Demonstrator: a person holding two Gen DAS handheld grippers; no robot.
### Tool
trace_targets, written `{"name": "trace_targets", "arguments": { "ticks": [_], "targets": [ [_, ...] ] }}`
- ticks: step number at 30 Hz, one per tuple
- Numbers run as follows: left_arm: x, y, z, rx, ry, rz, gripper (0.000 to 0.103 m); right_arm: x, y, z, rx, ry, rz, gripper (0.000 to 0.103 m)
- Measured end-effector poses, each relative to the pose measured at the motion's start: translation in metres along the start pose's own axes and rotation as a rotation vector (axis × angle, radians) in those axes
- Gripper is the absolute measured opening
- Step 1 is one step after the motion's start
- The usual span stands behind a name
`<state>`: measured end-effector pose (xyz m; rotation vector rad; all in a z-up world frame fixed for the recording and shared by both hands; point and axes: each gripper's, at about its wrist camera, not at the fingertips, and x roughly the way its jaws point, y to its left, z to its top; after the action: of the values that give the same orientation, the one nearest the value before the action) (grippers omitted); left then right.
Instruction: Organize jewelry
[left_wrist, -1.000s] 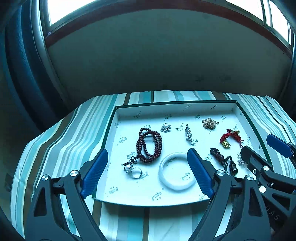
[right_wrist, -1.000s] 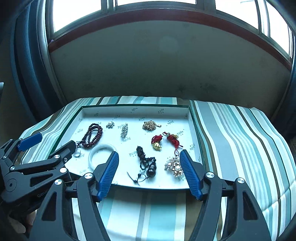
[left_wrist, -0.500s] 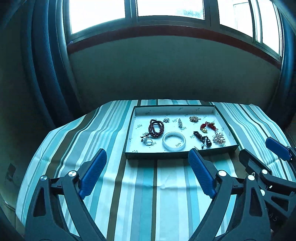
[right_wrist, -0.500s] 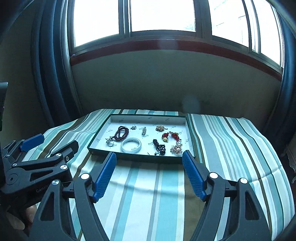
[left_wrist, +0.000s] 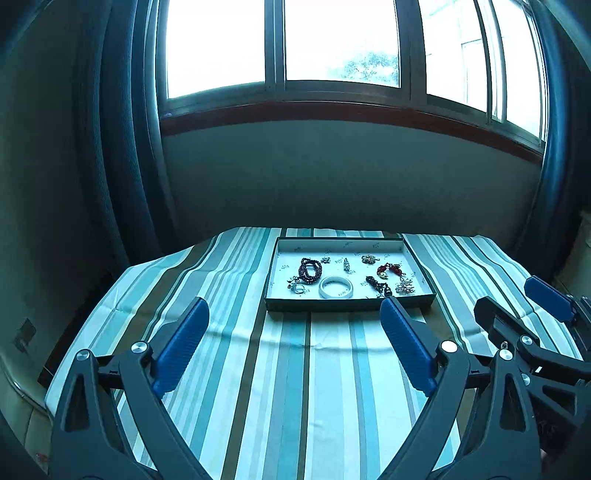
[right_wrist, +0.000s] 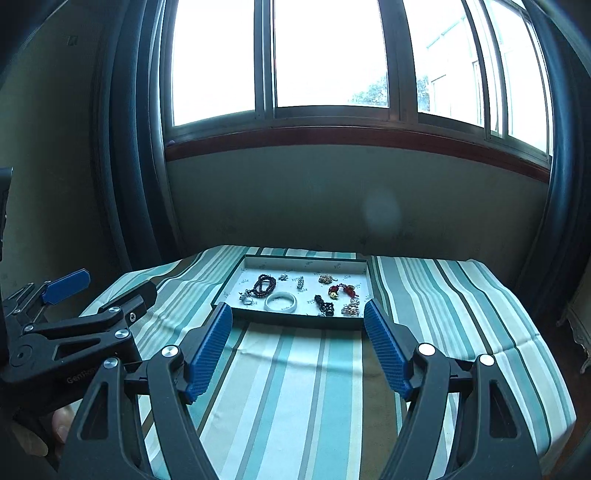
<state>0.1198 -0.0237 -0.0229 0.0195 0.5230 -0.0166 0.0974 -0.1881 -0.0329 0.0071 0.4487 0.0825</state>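
A shallow white-lined tray (left_wrist: 417, 266) (right_wrist: 236, 280) sits at the far middle of the striped table. In it lie a dark red bead bracelet (left_wrist: 309, 270) (right_wrist: 264, 285), a white bangle (left_wrist: 335, 287) (right_wrist: 280, 302), a silver ring (left_wrist: 297, 288), a red charm (left_wrist: 388, 270) (right_wrist: 340, 290), a black pendant (left_wrist: 377, 285) (right_wrist: 325, 305), a pearl cluster (left_wrist: 405, 286) (right_wrist: 351, 308) and small brooches. My left gripper (left_wrist: 295, 347) and my right gripper (right_wrist: 298, 347) are both open, empty and held well back from the tray, above the near half of the table.
A striped teal, white and brown cloth (left_wrist: 280, 369) covers the table. A wall and a wide window (left_wrist: 332, 48) stand behind it, with dark curtains (left_wrist: 122, 147) at the left. The right gripper shows at the right edge of the left wrist view (left_wrist: 532, 332).
Both grippers have pulled far back and up from the tray, which was close beneath them and now looks small and distant. Both stayed open and empty.
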Motion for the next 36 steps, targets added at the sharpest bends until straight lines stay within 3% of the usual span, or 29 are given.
{"name": "trace_targets", "arguments": {
  "ticks": [13, 36],
  "targets": [
    [-0.041, 0.009, 0.003, -0.015, -0.068, -0.002, 0.094, -0.029, 0.010, 0.003, -0.023, -0.061, 0.005, 0.073],
    [-0.049, 0.012, 0.001, -0.022, -0.079, 0.001, 0.094, -0.038, 0.014, 0.004, -0.038, -0.084, 0.005, 0.073]
  ]
}}
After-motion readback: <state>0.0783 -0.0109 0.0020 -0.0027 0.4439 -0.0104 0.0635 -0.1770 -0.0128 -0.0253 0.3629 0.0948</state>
